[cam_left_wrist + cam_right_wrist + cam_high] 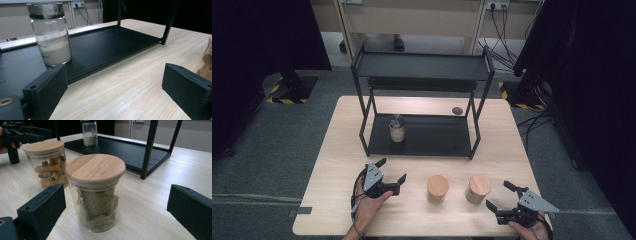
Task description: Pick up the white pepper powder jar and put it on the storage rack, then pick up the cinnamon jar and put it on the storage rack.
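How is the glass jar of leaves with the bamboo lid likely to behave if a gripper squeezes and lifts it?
The leaf jar looks rigid and smooth, so it may slip unless squeezed firmly. Its dry leaves suggest it is light. The bamboo lid seems to just sit on top, so tilting could loosen it.

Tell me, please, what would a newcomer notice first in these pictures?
Probably the black two-level shelf at the table's far side, with a small jar of pale powder on its lower tray. In front stand two wooden-lidded jars, the left jar and right jar, between the open left gripper and right gripper.
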`<state>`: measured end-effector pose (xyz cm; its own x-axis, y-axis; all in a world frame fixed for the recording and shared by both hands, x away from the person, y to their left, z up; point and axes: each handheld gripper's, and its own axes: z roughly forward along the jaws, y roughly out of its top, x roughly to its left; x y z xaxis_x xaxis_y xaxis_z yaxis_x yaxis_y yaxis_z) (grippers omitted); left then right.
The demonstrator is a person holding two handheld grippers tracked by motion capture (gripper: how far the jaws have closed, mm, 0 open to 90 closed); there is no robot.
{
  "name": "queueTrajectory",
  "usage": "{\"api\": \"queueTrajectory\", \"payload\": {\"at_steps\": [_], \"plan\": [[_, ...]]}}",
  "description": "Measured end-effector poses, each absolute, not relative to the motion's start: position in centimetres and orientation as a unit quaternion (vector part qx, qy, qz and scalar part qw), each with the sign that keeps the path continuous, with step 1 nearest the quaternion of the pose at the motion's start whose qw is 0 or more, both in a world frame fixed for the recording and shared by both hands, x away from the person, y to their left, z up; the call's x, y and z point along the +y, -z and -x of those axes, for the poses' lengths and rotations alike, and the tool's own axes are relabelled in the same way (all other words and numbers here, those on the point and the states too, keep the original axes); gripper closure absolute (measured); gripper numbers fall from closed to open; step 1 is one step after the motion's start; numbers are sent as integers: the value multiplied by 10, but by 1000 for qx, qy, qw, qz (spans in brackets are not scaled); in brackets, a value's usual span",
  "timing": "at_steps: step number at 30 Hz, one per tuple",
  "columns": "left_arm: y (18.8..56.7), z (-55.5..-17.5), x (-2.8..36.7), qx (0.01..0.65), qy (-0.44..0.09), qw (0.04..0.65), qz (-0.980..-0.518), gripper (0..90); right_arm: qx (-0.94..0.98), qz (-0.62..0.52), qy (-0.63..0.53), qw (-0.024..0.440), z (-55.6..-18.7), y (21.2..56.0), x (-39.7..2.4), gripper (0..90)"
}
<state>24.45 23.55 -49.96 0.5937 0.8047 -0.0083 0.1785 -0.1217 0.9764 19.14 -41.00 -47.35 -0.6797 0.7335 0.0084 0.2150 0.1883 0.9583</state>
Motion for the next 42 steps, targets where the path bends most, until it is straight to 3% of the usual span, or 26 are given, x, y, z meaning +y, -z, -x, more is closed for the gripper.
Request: {"api": "queueTrajectory", "payload": {"at_steps": [42], "plan": [[497, -241, 235, 354, -276, 567, -691, 57, 729, -324, -554, 237, -190, 472, -411, 22]]}}
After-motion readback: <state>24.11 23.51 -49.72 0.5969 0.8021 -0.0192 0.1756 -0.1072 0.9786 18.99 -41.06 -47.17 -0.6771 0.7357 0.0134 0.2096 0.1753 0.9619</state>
